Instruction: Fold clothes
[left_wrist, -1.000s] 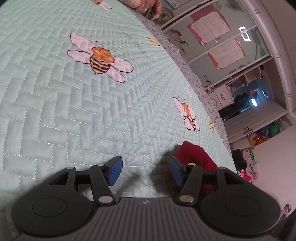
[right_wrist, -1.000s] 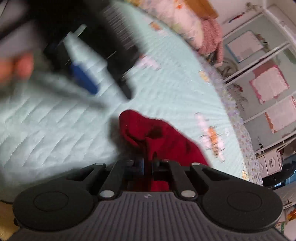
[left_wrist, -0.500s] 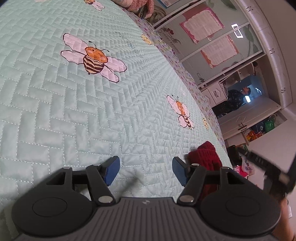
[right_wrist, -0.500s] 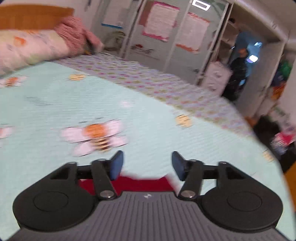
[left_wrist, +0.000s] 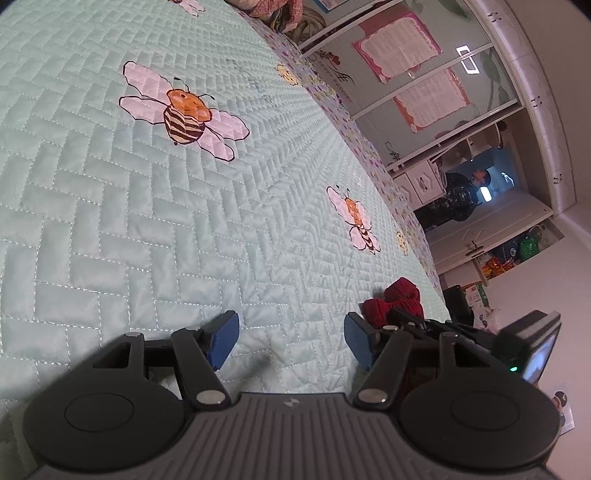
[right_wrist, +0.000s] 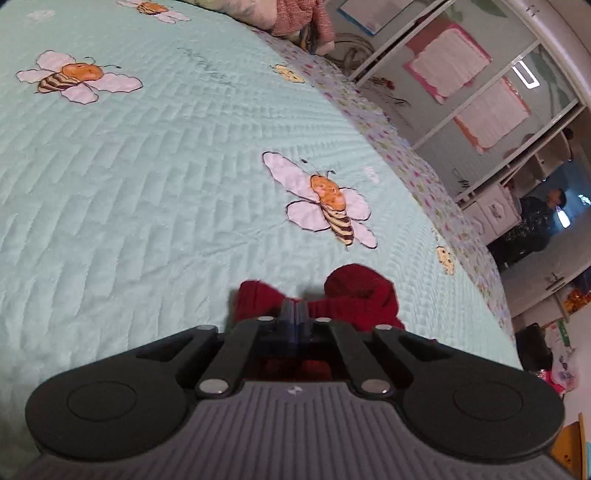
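Note:
A small red knit garment (right_wrist: 354, 295) lies bunched on the mint quilted bedspread (right_wrist: 147, 184), near its right edge. My right gripper (right_wrist: 295, 314) is shut on the garment; the red cloth bulges out on both sides of the closed blue pads. In the left wrist view the same garment (left_wrist: 400, 301) sits just right of my left gripper (left_wrist: 291, 341), with the right gripper's black fingers (left_wrist: 413, 323) on it. The left gripper is open low over bare quilt, with nothing between its blue pads (left_wrist: 223, 339).
Bee pictures (left_wrist: 184, 114) dot the quilt. The bed's flowered edge (right_wrist: 424, 173) runs along the right. Pillows and a pink cloth (right_wrist: 299, 18) lie at the head. Beyond stand wardrobe doors with pink posters (left_wrist: 399, 44), a person in a doorway (left_wrist: 461, 192) and bags on the floor (left_wrist: 528, 245).
The right gripper opened, swung across the bed, then closed on the red garment again. The garment now lies smaller and farther right in the left wrist view. The left gripper stayed put.

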